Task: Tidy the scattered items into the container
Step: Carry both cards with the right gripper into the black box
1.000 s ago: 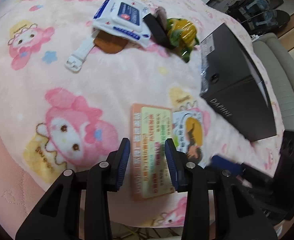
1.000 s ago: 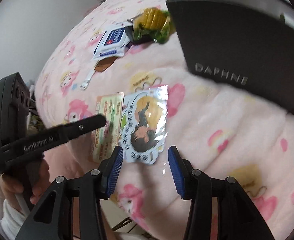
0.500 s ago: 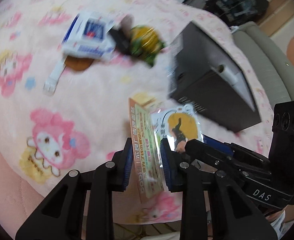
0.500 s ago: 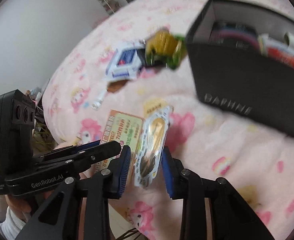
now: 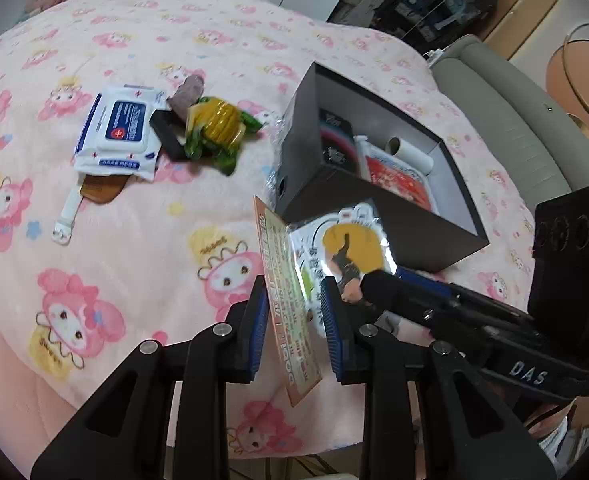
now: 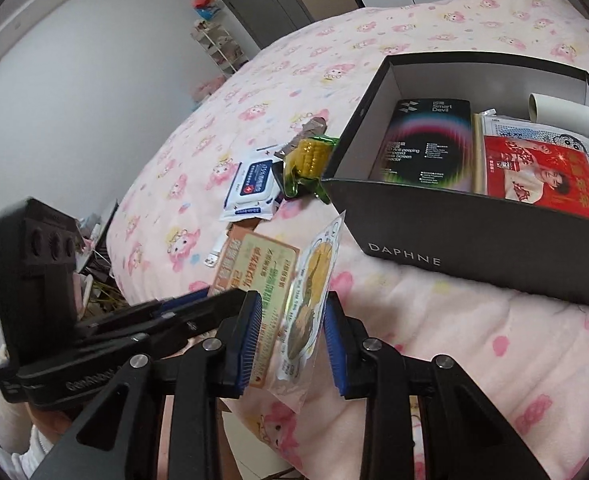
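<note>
left wrist view: left tool [image 5: 292,322] clamped on an orange card packet [image 5: 284,280], held edge-on and lifted off the pink cartoon-print blanket [image 5: 134,240] on the bed. just right of it, right tool [image 5: 368,280] reaching in from the side, pinching a white sachet with an orange disc [image 5: 346,244] by its lower corner (blue pads partly hidden behind the black fingers). beyond both, an open black box [image 5: 374,216], marked daphne in the other view, resting on the blanket, already holding a dark screen-protector pack [image 5: 334,144], a red packet [image 5: 398,180] and a cardboard tube [image 5: 410,154]. scattered to the left of the box: a corn snack in a green wrapper [image 5: 218,128], a wet-wipes pack [image 5: 120,134], a small black block [image 5: 166,134] between those two, a grey-brown piece [image 5: 186,90] above them, and a brown wooden item with a white strap [image 5: 90,196] poking out from under the wipes.

right wrist view: right tool [image 6: 292,334] squeezed on the same sachet [image 6: 310,292], seen nearly edge-on, raised clear of the blanket [image 6: 494,340]. orange packet [image 6: 254,268] just to its left, gripped by the left tool [image 6: 230,300], with a hand [image 6: 18,412] in a white sleeve under the black housing. box [image 6: 474,236] ahead and to the right, near but apart from both packets.
</note>
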Demonstrator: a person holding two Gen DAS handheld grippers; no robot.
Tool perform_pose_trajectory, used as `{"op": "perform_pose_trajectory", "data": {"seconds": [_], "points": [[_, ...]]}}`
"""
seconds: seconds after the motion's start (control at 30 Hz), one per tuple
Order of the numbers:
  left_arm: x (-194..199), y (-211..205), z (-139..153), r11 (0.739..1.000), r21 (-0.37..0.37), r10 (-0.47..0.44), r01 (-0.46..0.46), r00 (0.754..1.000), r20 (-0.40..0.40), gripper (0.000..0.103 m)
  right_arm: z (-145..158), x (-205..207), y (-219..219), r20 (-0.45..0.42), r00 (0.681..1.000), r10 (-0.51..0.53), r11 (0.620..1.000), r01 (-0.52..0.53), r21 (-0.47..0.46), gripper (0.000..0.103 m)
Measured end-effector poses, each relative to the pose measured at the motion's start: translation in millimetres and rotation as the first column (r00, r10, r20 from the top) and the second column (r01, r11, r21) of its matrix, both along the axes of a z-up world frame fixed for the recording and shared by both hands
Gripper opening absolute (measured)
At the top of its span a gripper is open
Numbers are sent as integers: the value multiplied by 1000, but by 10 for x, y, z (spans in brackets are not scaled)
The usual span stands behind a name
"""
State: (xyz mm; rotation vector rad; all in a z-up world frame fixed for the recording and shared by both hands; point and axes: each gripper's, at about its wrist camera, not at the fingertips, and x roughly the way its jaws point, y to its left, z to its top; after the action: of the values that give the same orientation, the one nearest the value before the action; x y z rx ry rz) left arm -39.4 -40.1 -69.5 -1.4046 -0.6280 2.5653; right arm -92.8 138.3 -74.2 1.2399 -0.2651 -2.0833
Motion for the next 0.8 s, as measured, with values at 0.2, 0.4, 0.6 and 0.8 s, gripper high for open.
{"op": "perform_pose_trajectory", "data": {"seconds": [0.2,0.4,0.6,0.8], "points": [[72,-2,307,998,-65,15,-19,998,-59,26,156,-9,-100,-36,998,49,999,-49,3,27],[-88,49,472,997,-71,3,-10,996,-91,23,344,-84,-80,-72,996,47,998,-50,-30,27],[-310,168,610,995,-101,-19,7,993,-115,23,445,-264,27,-93,995,29,998,-34,-48,27],[-572,366,736,989,-143,-48,29,990,-132,23,547,-485,198,-119,993,21,997,-30,-70,27]]}}
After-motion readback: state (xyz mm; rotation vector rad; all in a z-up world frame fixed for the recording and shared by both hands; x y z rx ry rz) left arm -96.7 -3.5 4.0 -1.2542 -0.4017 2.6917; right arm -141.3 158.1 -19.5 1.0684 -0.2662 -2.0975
